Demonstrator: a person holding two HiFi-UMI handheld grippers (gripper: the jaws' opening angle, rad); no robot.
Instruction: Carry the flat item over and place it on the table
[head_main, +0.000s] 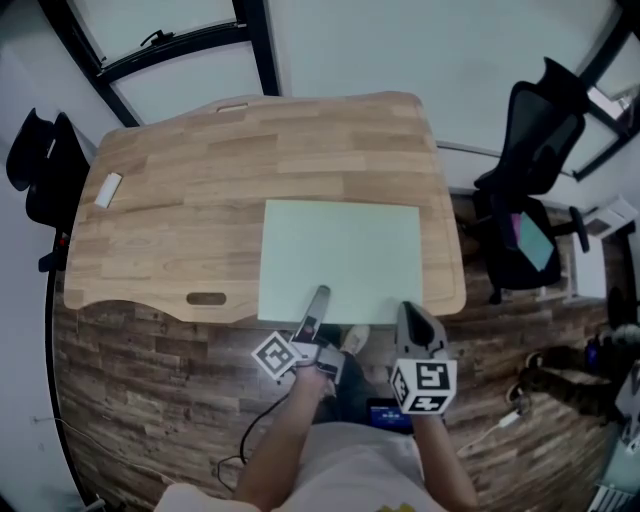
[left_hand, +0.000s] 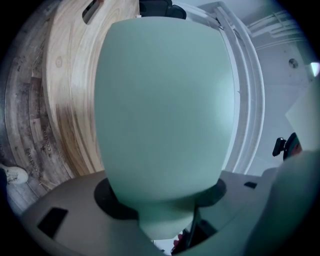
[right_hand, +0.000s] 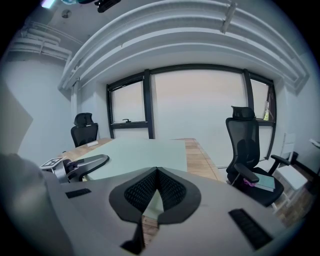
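Note:
A pale green flat sheet (head_main: 345, 255) lies on the right front part of the wooden table (head_main: 190, 170), its near edge reaching the table's front edge. My left gripper (head_main: 318, 298) is at that near edge, turned on its side. In the left gripper view the sheet (left_hand: 165, 100) fills the middle and runs in between the jaws, whose dark pads (left_hand: 112, 200) stand apart on either side: it is open around the sheet. My right gripper (head_main: 410, 312) hovers by the sheet's near right corner. Its pads (right_hand: 145, 187) meet, and it is shut on nothing.
A small white block (head_main: 107, 190) sits near the table's left edge, and a slot (head_main: 206, 299) is cut by the front edge. A black office chair (head_main: 530, 170) holding a teal folder stands to the right, and another chair (head_main: 40, 165) to the left. A cable (head_main: 255, 430) runs over the wood floor.

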